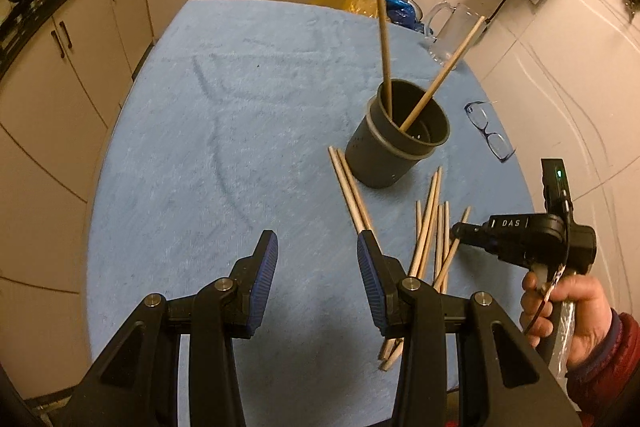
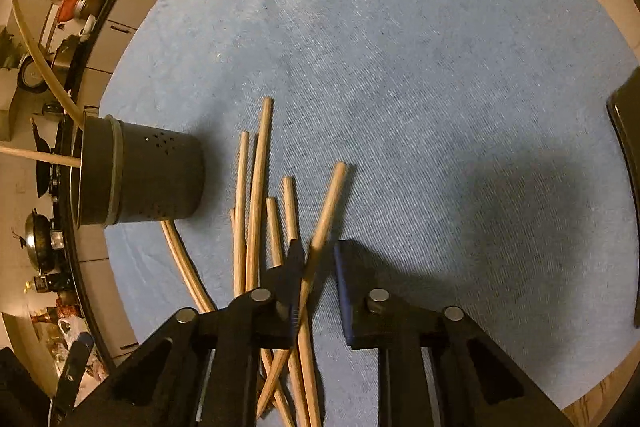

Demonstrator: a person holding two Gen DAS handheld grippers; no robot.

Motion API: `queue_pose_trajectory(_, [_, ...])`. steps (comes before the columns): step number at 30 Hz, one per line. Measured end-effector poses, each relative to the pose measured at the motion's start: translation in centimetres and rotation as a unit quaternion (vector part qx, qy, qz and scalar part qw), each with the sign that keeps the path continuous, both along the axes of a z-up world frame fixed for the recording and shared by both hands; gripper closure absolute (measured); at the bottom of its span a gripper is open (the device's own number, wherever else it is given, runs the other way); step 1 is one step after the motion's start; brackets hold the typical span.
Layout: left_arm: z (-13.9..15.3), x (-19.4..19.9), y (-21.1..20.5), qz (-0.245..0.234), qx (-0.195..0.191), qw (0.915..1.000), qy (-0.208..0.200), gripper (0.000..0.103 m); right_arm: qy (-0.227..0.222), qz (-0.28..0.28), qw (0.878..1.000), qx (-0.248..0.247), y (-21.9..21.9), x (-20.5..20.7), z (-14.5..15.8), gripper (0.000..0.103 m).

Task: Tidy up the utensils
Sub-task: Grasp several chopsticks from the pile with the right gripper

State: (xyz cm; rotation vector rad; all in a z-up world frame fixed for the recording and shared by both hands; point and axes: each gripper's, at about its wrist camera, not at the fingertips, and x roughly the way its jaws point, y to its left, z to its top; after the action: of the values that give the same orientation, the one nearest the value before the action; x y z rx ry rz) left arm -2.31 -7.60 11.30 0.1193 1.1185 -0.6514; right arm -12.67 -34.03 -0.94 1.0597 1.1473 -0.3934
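Left tool [image 1: 317,255] black-framed with ribbed blue pads [image 1: 266,275], silver pivot screws, right tool [image 2: 318,267] alike, "DAS" marking, bare hand [image 1: 568,307], red sleeve [image 1: 608,367]

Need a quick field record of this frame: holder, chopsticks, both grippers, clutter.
holder: dark cup upright on blue cloth, two chopsticks inside
loose chopsticks: pile lying on the cloth beside the cup
left gripper: open, empty, above cloth
right gripper: open, one chopstick between its fingers, not clamped
clutter: glasses, glass mug
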Motion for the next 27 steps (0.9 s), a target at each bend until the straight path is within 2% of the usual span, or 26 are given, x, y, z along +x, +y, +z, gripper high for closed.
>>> queue_pose_trajectory(3, [-0.4,0.1,-0.4,-0.004,0.002,1.0,0.007,0.063,-0.004,0.006,1.0,0.004,0.0,0.3,-0.2,0.096])
queue_pose_trajectory(8, [-2.0,0.4,-1.8,-0.012,0.001,0.9993,0.034,0.063,-0.021,0.013,1.0,-0.006,-0.2,-0.4,0.6,0.096])
queue_pose_trajectory(14, [-4.7,1.0,-4.3,-0.017,0.0,0.9972,0.073,0.063,-0.052,0.022,0.998,-0.029,-0.6,-1.3,3.3,0.096])
queue_pose_trajectory(20, [-7.4,2.9,-6.6,0.004,-0.005,0.993,0.118,0.065,-0.076,0.036,0.995,-0.046,-0.7,-1.9,5.6,0.096])
queue_pose_trajectory(27, [-9.3,4.3,-8.3,0.025,0.019,0.9914,0.127,0.077,-0.097,0.052,0.991,-0.073,-1.0,-1.9,7.8,0.096])
